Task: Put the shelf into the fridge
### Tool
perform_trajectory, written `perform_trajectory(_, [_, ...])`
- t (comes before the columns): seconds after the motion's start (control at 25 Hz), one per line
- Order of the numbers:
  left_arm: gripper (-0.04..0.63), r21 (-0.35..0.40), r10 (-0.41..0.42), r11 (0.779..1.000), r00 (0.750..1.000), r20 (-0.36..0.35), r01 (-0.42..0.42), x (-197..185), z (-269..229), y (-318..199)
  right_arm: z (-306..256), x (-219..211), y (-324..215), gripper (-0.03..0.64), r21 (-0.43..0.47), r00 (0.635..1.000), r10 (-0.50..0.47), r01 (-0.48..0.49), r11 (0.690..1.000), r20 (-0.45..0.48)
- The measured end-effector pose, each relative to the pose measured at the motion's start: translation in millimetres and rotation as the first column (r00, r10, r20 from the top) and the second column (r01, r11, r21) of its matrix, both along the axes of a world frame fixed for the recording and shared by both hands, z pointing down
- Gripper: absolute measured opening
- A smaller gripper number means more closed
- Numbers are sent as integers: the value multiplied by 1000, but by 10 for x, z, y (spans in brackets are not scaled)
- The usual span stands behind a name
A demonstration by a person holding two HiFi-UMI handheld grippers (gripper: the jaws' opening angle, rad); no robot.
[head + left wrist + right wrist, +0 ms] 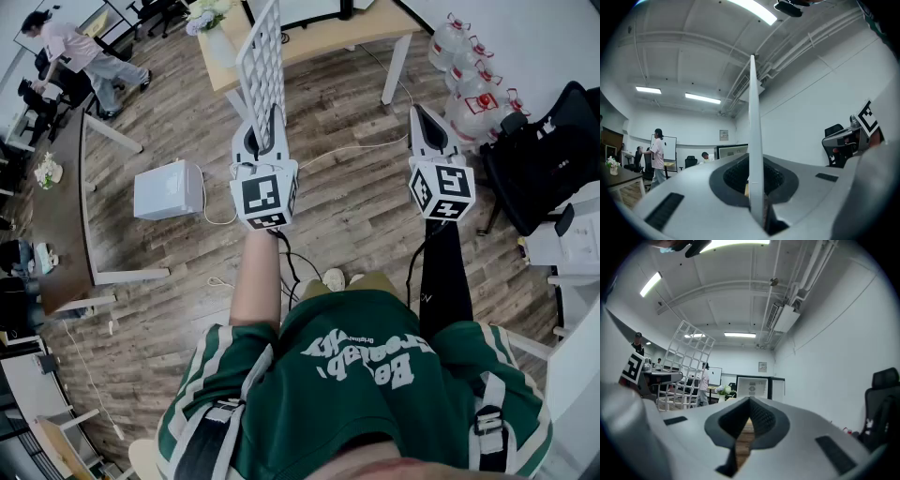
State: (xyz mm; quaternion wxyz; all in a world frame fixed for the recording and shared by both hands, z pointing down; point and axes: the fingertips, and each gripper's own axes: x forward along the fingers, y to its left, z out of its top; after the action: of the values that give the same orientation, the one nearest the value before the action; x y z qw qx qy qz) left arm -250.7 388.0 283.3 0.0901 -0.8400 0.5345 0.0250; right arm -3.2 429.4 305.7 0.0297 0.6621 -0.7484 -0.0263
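A white wire-grid shelf (263,54) stands on edge above my left gripper (265,127), whose jaws are shut on its lower rim. In the left gripper view the shelf (753,117) shows edge-on as a thin white upright bar rising out of the jaws of the left gripper (754,164). My right gripper (420,114) is held level to the right, shut, with nothing in it. From the right gripper (750,401) view the shelf (684,366) stands at the left, and straight ahead is a white-lined fridge (751,388) with its door open.
A wooden table (319,42) with a vase of flowers (211,28) stands ahead. A white box (169,190) sits on the wood floor at the left, with cables nearby. Water jugs (469,84) and a black chair (544,159) are at the right. A person (80,52) stands far left.
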Motion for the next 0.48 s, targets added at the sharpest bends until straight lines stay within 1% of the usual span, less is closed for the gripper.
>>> perform_trajectory(0.16, [26, 4, 11, 1000, 1000, 2, -11, -62, 0, -30, 2, -114, 6, 3, 2, 1000, 3, -3, 1000, -14])
perform_trajectory(0.28, [26, 1, 20, 1000, 1000, -5, -20, -105, 3, -56, -41, -175, 3, 3, 18, 1000, -3, 3, 1000, 1])
perform_trajectory(0.48, [26, 4, 22, 1000, 1000, -5, -22, -74, -14, -173, -111, -125, -98, 3, 44, 1000, 2, -3, 999, 11])
